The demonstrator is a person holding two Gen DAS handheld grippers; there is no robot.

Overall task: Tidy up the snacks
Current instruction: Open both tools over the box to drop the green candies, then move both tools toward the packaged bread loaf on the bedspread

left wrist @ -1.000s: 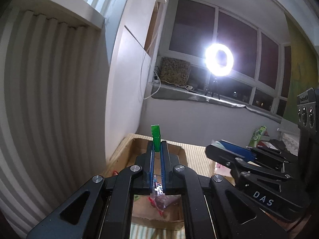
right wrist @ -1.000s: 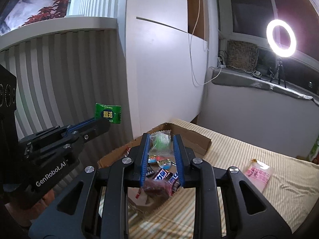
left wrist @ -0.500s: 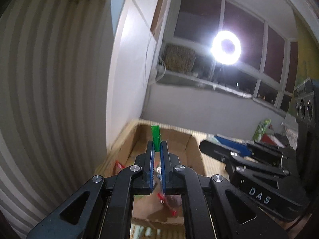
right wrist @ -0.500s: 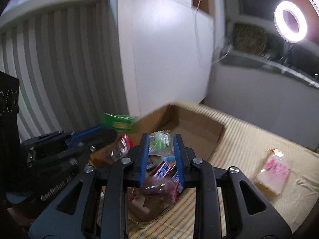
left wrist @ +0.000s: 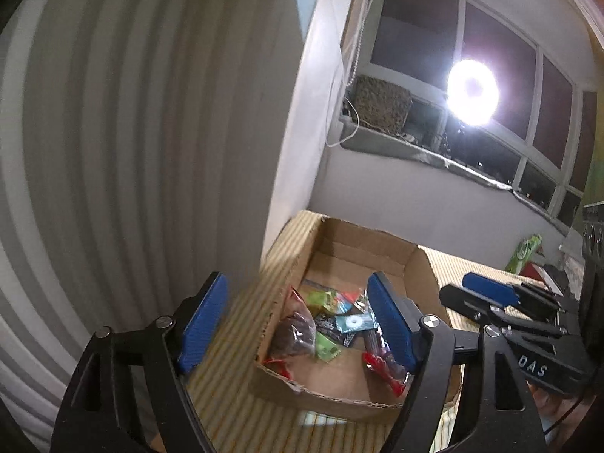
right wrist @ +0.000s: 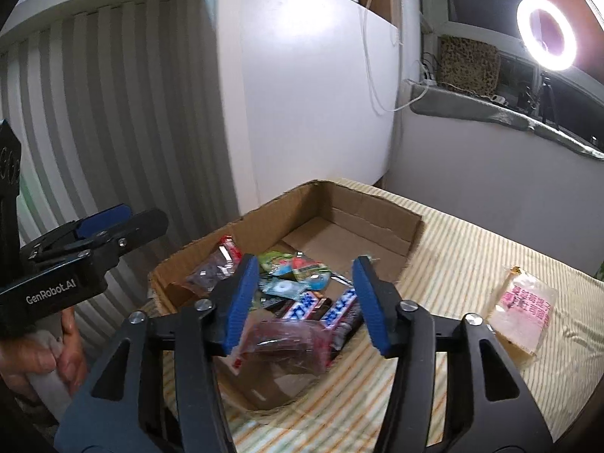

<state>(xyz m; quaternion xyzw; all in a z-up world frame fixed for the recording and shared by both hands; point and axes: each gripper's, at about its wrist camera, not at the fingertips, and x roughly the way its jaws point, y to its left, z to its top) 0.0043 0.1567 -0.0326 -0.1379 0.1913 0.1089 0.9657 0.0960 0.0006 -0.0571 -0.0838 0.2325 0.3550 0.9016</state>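
Left wrist view, nearest first: the left hand-held gripper (left wrist: pixel 298 321) has its blue pads spread wide with nothing between them, hanging above the near left corner of the cardboard box (left wrist: pixel 351 400). Inside the box the snacks (left wrist: pixel 328 328) lie in a loose heap toward its near end; the far half of its floor is bare. The right pad covers part of a red wrapper (left wrist: pixel 385 368), and a dark brown packet (left wrist: pixel 294 334) sits at about 7 o'clock of the heap. At 3 o'clock the right hand-held gripper (left wrist: pixel 487 288) reaches in from the side.

From the right wrist view the right hand-held gripper (right wrist: pixel 305 298) is likewise wide and empty, poised over the near end of the box (right wrist: pixel 377 226). Its fingers hide parts of the blue-and-white bars (right wrist: pixel 321 307) and a clear packet (right wrist: pixel 287 347) of dark pieces. A pink-printed packet (right wrist: pixel 523 313) lies alone on the striped cloth of the bench (right wrist: pixel 453 264) at 3 o'clock, well apart from the box. Farther off at 1 o'clock a ring light (right wrist: pixel 546 33) glares above the window sill (right wrist: pixel 490 113); print on the wrappers is too blurred to read.
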